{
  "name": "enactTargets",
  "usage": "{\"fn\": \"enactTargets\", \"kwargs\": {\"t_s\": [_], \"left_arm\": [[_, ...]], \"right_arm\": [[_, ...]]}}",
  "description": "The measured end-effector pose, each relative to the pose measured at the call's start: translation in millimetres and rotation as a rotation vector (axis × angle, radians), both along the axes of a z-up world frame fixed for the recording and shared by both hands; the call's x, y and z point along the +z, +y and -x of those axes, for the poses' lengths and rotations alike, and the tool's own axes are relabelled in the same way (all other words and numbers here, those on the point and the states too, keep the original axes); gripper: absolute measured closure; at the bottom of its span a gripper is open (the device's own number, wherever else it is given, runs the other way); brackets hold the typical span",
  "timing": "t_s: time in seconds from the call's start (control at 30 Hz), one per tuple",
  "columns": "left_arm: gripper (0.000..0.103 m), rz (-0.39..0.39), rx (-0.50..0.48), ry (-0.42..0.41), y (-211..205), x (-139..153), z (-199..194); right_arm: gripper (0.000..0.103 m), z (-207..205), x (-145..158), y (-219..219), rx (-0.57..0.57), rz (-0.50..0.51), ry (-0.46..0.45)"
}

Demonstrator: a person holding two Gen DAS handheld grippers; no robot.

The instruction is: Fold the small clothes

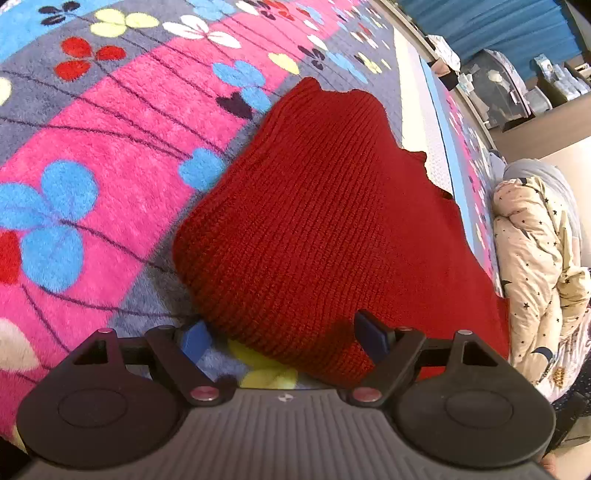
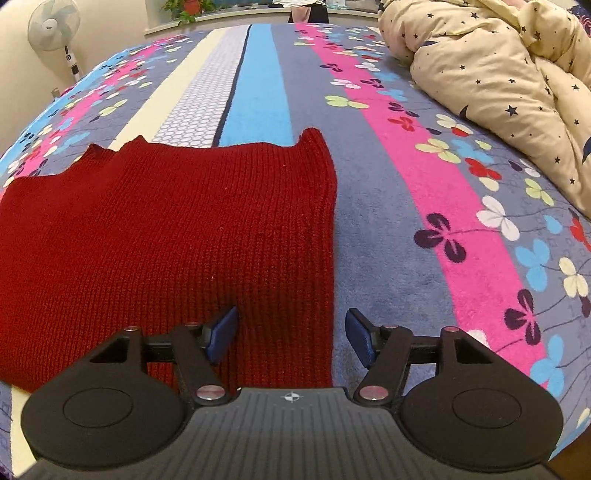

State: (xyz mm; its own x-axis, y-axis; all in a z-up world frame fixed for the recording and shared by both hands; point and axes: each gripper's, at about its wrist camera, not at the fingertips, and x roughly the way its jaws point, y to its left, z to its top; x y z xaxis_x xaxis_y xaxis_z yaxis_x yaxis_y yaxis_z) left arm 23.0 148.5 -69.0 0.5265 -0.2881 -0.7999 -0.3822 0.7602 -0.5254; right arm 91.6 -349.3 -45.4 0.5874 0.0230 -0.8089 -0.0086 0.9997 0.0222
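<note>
A dark red knitted garment (image 1: 317,221) lies flat on a flowered fleece blanket (image 1: 110,155). My left gripper (image 1: 284,338) is open, its blue pads astride the garment's near left corner, just above it. The same garment fills the left half of the right wrist view (image 2: 166,229). My right gripper (image 2: 291,338) is open over the garment's near right edge, with its left pad (image 2: 221,332) over the knit and its right pad over the blanket (image 2: 406,221).
A cream quilt with dark stars (image 2: 498,85) is bunched at the bed's far right and also shows in the left wrist view (image 1: 535,266). A standing fan (image 2: 55,33) and shelves with clutter (image 1: 517,85) stand beyond the bed.
</note>
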Motion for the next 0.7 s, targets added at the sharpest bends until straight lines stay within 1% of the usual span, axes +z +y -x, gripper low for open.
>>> {"fn": "enactTargets", "kwargs": {"t_s": [0.13, 0.3, 0.43, 0.53, 0.57, 0.6, 0.63, 0.67, 0.7], "left_arm": [[0.018, -0.003, 0.040, -0.010, -1.9, -1.9, 3.6], [0.018, -0.032, 0.032, -0.017, -6.6, -1.3, 3.3], [0.018, -0.032, 0.048, -0.028, -4.2, -1.6, 2.4], [0.020, -0.057, 0.059, -0.042, -5.4, 0.1, 2.0], [0.028, -0.070, 0.062, -0.047, -5.0, 1.3, 1.7], [0.037, -0.105, 0.070, -0.060, -5.8, 4.5, 2.7], [0.053, -0.149, 0.067, -0.077, -5.6, 9.0, 2.6], [0.062, -0.172, 0.053, -0.099, -6.0, 13.5, 2.3], [0.065, -0.196, 0.039, -0.134, -8.1, 21.5, 3.4]], "right_arm": [[0.038, -0.7, 0.4, 0.3, -0.004, 0.005, 0.000], [0.038, 0.4, -0.1, 0.4, -0.009, 0.006, -0.001], [0.037, 0.7, -0.1, -2.6, -0.016, -0.007, -0.001], [0.037, 1.9, 2.5, -3.7, -0.016, -0.008, -0.018], [0.037, 3.2, 3.7, -3.0, -0.016, -0.004, -0.028], [0.037, 4.5, 5.6, -2.2, -0.014, 0.001, -0.042], [0.037, 5.2, 6.9, -1.9, -0.014, 0.005, -0.051], [0.037, 5.6, 8.0, -2.2, -0.014, 0.007, -0.058], [0.038, 5.8, 8.8, -2.8, -0.016, 0.006, -0.062]]}}
